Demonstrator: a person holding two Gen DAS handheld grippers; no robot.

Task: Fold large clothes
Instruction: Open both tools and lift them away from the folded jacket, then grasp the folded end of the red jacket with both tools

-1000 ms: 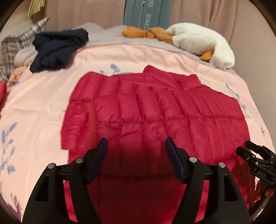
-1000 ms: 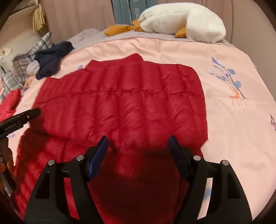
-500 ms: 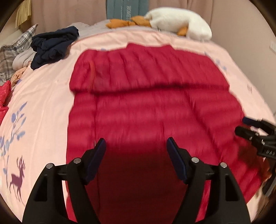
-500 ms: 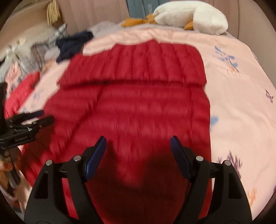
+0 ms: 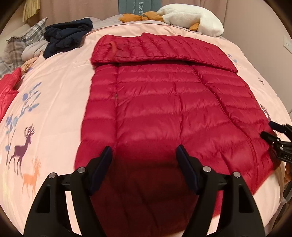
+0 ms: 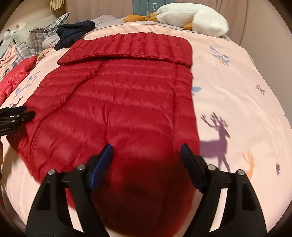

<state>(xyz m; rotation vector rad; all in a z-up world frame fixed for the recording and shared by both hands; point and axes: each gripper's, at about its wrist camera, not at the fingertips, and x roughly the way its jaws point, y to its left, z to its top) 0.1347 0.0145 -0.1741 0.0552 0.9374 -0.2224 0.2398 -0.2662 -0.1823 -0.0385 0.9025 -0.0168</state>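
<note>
Red quilted down jacket [image 5: 164, 109] lies flat on the pink bed cover [image 5: 54, 82], filling the middle of both frames, its far end already folded over into a band across the upper part. Its long axis runs straight away from me, bottom of frame to top. My left hand-held gripper [image 5: 144, 164] hangs over the near end toward its left side; my right hand-held gripper [image 6: 146, 162] hangs over the same end by its right edge. Both stand wide apart and grip nothing. Neither hand is nearer, I judge, so the near edge suits both. A navy garment [image 5: 67, 34] and a white plush goose [image 5: 191, 16] lie beyond.
</note>
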